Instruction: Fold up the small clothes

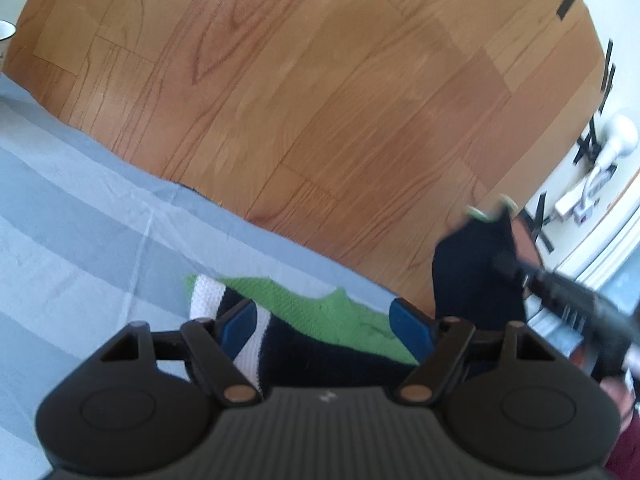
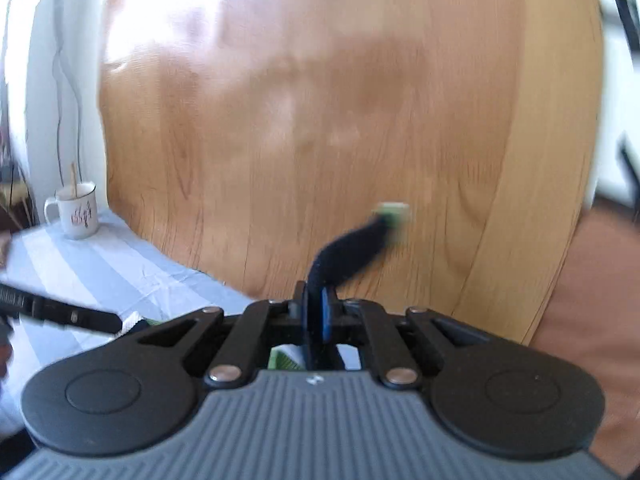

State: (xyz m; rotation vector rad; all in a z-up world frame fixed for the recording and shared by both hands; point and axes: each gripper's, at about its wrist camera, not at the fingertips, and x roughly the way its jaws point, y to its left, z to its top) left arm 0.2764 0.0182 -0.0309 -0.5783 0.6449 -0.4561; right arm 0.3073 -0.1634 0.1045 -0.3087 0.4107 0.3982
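Mug [image 2: 78, 214] print unreadable; right claw [image 2: 316, 312] pinches sock [image 2: 352, 252].

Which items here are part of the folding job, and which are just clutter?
Job: dark sock clamped in right gripper; green-and-navy sock on striped cloth under open left gripper.
Clutter: mug; power strip.

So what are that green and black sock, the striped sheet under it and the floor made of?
The sock looks like soft knitted yarn: a bumpy weave shows in its green part. The sheet seems thin woven cotton, matte, with fine creases. The floor shows wood grain and plank seams with a slight sheen; whether real wood or laminate, I cannot tell.
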